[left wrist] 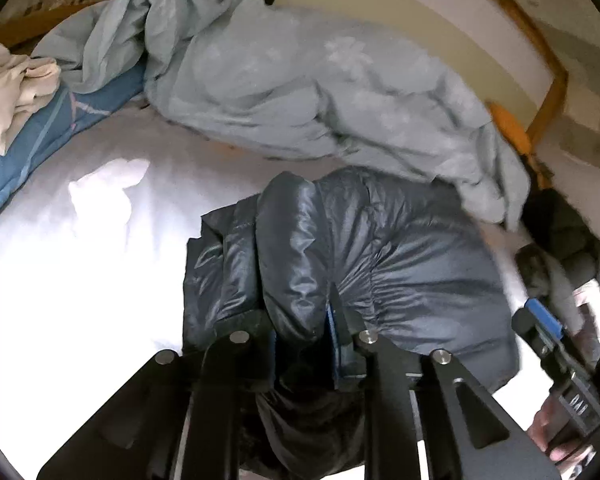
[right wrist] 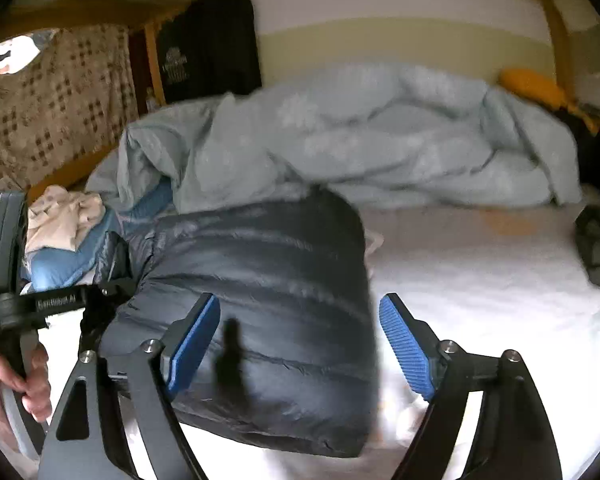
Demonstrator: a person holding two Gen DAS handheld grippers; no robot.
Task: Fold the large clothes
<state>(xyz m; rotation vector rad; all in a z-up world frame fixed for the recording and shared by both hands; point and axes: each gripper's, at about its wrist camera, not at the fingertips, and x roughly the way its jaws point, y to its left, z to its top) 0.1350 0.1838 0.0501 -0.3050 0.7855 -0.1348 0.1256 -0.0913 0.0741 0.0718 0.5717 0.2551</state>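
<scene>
Jacket (left wrist: 380,248) fold hiding left gripper (left wrist: 300,320) pads

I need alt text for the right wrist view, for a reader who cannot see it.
The right tongs stand open over a folded dark puffer jacket that lies on a white bed sheet. Behind it is a crumpled pale blue duvet. At the left edge, a hand holds the left tongs at the jacket.

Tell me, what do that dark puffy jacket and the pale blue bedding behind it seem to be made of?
The dark jacket looks like thin, glossy synthetic shell, perhaps nylon, over soft filling: it shines, and stitched channels puff between seams. The pale blue duvet looks like matte woven cloth, maybe cotton, over filling: soft rumpled folds, no sheen. The exact fibre of either cannot be told.
</scene>
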